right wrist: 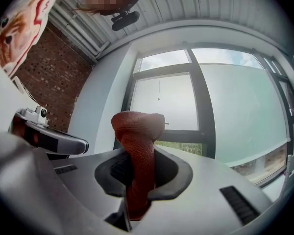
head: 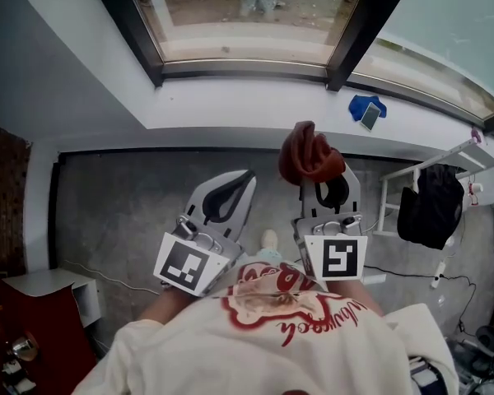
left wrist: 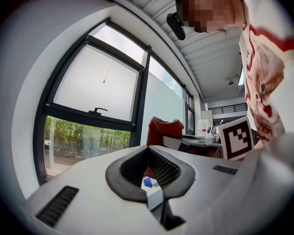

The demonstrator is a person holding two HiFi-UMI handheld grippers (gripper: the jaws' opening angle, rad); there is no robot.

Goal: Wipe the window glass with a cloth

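1. Clamping a red cloth (head: 310, 151) in the right tool (head: 329, 183), with both jaws closed hard onto the fabric.
2. Seen along that tool: running up through the jaw gap as a narrow strip, then bunching into a folded knob past the tips.
3. In the head view, sticking out ahead of the tool toward the window, over the edge of the white sill (head: 230, 105).
4. Clear of the window glass (head: 247, 15), not touching it; glass ahead of and beyond the cloth.
5. Left tool (left wrist: 148, 153): closed tip to tip, gripping nothing; only a slit lower down between the pads.
6. Held side by side, left tool just beside the right, both pointed at the window, above the grey floor (head: 132, 212).
7. On the sill to the right of the cloth, well apart from it: a blue item (head: 368, 109).
8. Further right: a black garment (head: 432, 204) hanging on a white rack (head: 391, 196).
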